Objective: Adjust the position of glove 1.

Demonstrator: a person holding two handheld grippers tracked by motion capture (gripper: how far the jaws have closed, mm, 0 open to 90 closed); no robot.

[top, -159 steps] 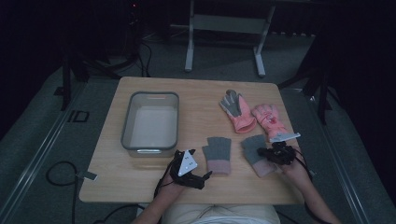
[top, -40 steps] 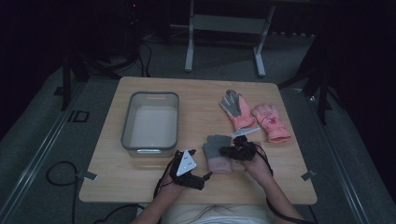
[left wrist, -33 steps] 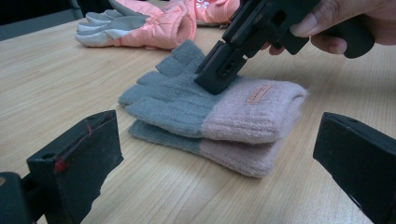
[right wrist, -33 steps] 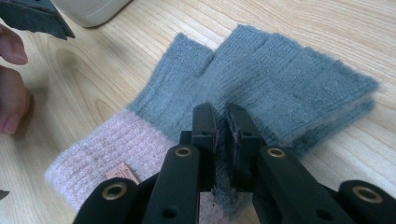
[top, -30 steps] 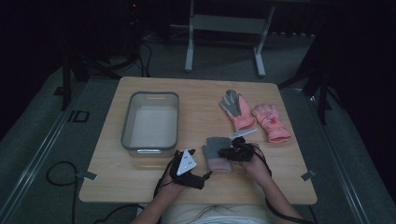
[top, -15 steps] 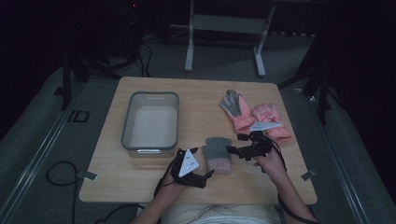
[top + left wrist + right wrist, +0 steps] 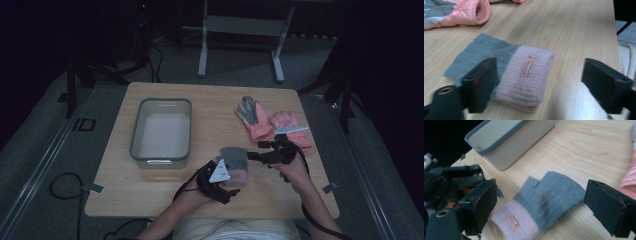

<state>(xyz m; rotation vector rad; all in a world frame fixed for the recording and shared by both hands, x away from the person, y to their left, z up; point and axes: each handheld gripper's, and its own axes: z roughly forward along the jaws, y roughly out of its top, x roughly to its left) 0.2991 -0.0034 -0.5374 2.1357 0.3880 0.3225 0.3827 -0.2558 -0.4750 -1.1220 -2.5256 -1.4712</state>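
Observation:
A pair of grey fingerless gloves with pink cuffs (image 7: pixel 234 161) lies stacked near the table's front middle. My left gripper (image 7: pixel 223 176) rests open at the cuff end. In the left gripper view the pink cuff and its small label (image 7: pixel 525 72) sit between the spread jaws of the left gripper (image 7: pixel 540 70). My right gripper (image 7: pixel 251 156) hovers open just right of the stack. In the right gripper view, the right gripper (image 7: pixel 541 187) has its jaws wide over the grey gloves (image 7: pixel 549 197), not touching them.
A grey bin (image 7: pixel 161 131) stands at the left with nothing in it; its wall (image 7: pixel 509 147) is seen past the gloves. Two pink ski gloves (image 7: pixel 256 119) (image 7: pixel 292 129) lie at the back right, one cuff (image 7: pixel 461 11) close behind the stack.
The right gripper carried the right-hand grey glove left onto the other one, let it go, and has drawn back to the right. The left gripper has hardly moved.

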